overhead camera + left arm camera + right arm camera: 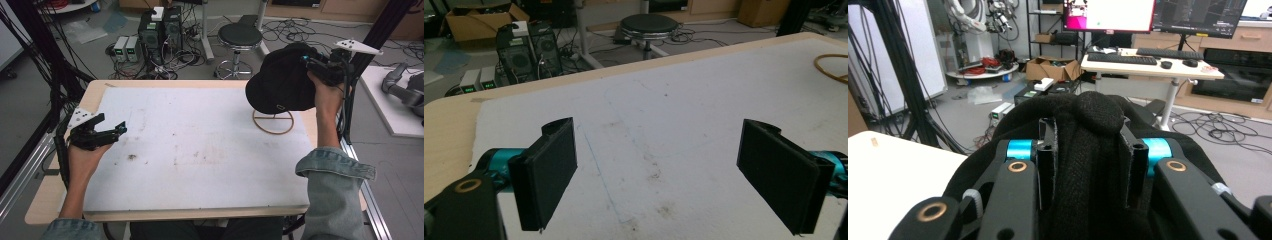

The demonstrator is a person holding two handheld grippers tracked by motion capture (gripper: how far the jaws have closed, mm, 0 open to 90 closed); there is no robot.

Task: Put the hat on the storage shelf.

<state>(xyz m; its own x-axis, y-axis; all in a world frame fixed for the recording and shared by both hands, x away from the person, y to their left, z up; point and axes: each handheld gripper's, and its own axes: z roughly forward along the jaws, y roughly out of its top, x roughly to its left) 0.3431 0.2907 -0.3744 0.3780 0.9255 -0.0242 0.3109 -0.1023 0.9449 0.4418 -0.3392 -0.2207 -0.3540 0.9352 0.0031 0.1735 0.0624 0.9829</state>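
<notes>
Black knit cap, soft and light, bunches in my clenched right gripper above the table's far right corner; my left gripper gapes empty.

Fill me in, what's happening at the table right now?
A person works two handheld grippers. The right gripper is shut on a black cap, holding it up over a wooden ring stand at the far right of the white mat. The left gripper hangs open above the mat's left edge, holding nothing.

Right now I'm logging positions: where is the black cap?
High view, far right: the black cap hangs clamped in the right tool, above the wooden ring stand.
</notes>
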